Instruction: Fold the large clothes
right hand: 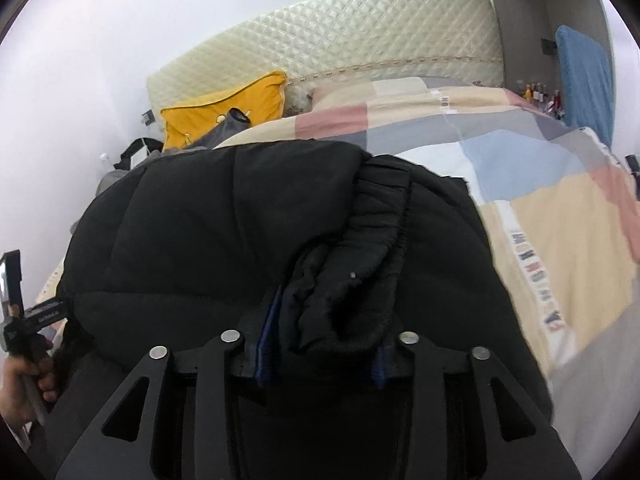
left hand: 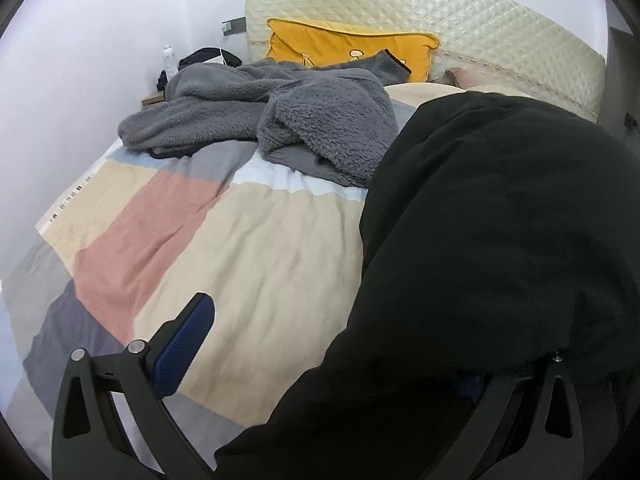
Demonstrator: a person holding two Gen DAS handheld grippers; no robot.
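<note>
A large black padded garment (left hand: 492, 248) lies on the patchwork bedspread (left hand: 256, 248) and fills the right of the left wrist view. My left gripper (left hand: 332, 356) is open: its left blue pad (left hand: 184, 348) is bare over the bed, the right finger is hidden under the black fabric. In the right wrist view the same garment (right hand: 208, 240) fills the middle. My right gripper (right hand: 320, 360) has a bunched fold with an elastic hem (right hand: 380, 216) between its blue pads and is shut on it.
A grey fleece garment (left hand: 280, 120) lies crumpled at the head of the bed by a yellow pillow (left hand: 348, 46) and quilted headboard (left hand: 440, 12). A nightstand with a bottle (left hand: 170, 58) is at back left. A blue panel (right hand: 584, 84) and small bottles stand at the right.
</note>
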